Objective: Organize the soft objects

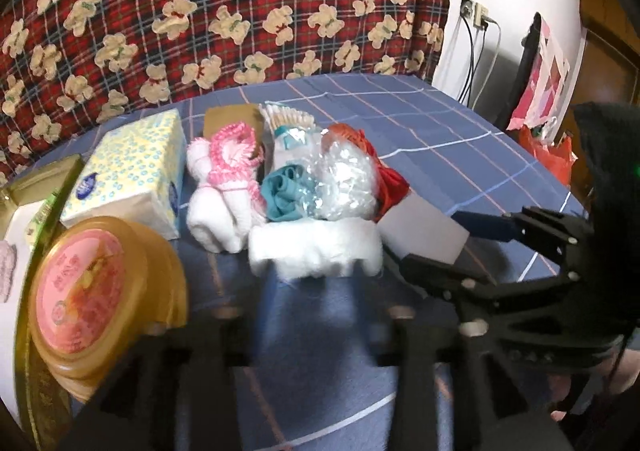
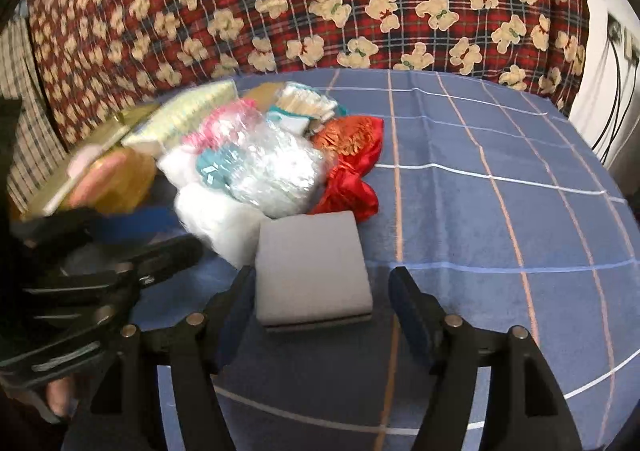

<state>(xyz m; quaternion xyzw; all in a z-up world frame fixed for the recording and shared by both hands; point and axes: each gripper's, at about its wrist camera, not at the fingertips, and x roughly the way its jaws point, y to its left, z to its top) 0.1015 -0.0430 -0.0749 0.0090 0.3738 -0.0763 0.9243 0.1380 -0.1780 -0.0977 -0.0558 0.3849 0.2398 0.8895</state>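
Soft things lie in a pile on the blue checked cloth [image 2: 500, 219]. A white fluffy towel [image 1: 316, 249] sits between my left gripper's [image 1: 316, 275] blurred fingers; the grip looks closed on it. A grey sponge block [image 2: 312, 269] lies between the open fingers of my right gripper [image 2: 324, 291], apart from both. It also shows in the left wrist view [image 1: 424, 237]. Behind are a crinkly plastic bag [image 2: 276, 171], a teal cloth [image 1: 282, 191], a red satin pouch [image 2: 352, 179], a white and pink towel [image 1: 224, 187] and a tissue pack [image 1: 128, 175].
A round gold tin with a pink lid [image 1: 88, 291] leans at the left beside a gold box [image 1: 44, 187]. A bundle of cotton swabs [image 1: 286, 117] lies at the back. A red bear-print blanket [image 2: 320, 3] rises behind. Wall sockets with cables [image 1: 474, 17] are at the right.
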